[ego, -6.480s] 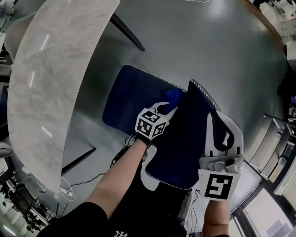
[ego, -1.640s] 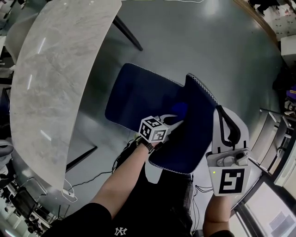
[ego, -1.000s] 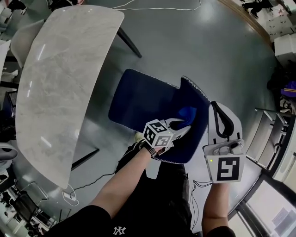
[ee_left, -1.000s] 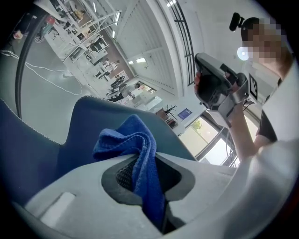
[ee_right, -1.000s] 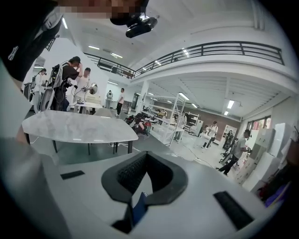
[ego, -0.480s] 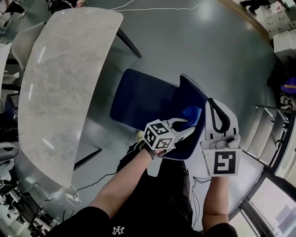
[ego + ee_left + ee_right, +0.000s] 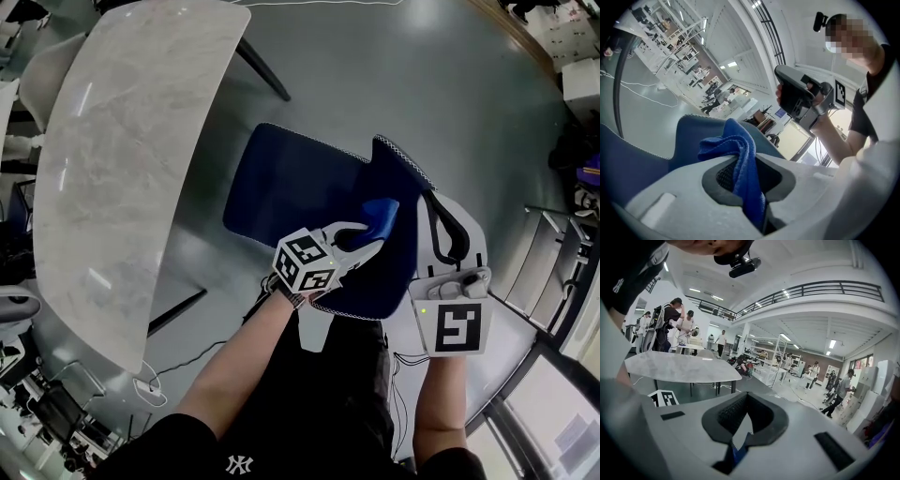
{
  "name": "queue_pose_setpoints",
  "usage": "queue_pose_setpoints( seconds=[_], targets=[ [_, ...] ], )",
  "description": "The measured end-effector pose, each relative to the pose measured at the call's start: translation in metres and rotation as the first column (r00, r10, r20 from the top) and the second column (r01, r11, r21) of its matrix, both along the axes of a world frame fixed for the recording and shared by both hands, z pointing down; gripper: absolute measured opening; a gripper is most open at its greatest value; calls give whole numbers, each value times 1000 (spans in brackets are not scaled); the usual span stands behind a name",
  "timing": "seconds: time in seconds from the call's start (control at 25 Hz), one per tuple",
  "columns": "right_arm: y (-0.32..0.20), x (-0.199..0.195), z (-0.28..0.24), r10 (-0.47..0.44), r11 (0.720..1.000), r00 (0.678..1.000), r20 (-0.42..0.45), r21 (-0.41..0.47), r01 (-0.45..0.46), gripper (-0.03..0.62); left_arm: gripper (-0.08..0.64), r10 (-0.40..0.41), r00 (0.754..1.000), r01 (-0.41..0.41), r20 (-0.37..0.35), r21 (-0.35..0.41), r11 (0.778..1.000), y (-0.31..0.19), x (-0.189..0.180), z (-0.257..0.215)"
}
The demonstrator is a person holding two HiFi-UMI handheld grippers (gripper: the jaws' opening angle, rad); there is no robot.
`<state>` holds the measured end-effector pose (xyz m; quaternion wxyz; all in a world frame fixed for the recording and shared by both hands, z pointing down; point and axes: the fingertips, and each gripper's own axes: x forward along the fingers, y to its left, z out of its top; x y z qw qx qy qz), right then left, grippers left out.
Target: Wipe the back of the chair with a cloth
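Cloth [image 7: 382,212] | moved along chair back [image 7: 394,274] | gripped: left hand-held gripper [image 7: 373,234] | closed: right hand-held gripper [image 7: 743,439]

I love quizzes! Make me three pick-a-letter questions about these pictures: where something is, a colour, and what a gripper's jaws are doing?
1. Where is the cloth? A in a bucket; B in the left gripper; C in a drawer.
2. What colour is the chair? A red; B dark blue; C yellow.
3. The right gripper is: A shut, empty; B wide open; C squeezing a cup.
Answers: B, its jaws pinch it; B, it looks dark blue all over; A, its jaws are together on nothing.
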<state>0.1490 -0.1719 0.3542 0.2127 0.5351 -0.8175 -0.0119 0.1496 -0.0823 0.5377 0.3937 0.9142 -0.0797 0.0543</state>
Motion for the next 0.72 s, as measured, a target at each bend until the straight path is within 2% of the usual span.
queue_pose_setpoints(
  seconds=[0.44, 0.72],
  targets=[
    [-1, -14, 53, -54, 998, 998, -13, -22, 54, 14, 58, -18, 986, 20, 168, -10, 1000, -2, -45, 128],
    [7, -25, 74, -86, 996, 994, -66, -8, 86, 14, 58, -25, 976, 39, 217, -62, 997, 14, -56, 203]
  ],
)
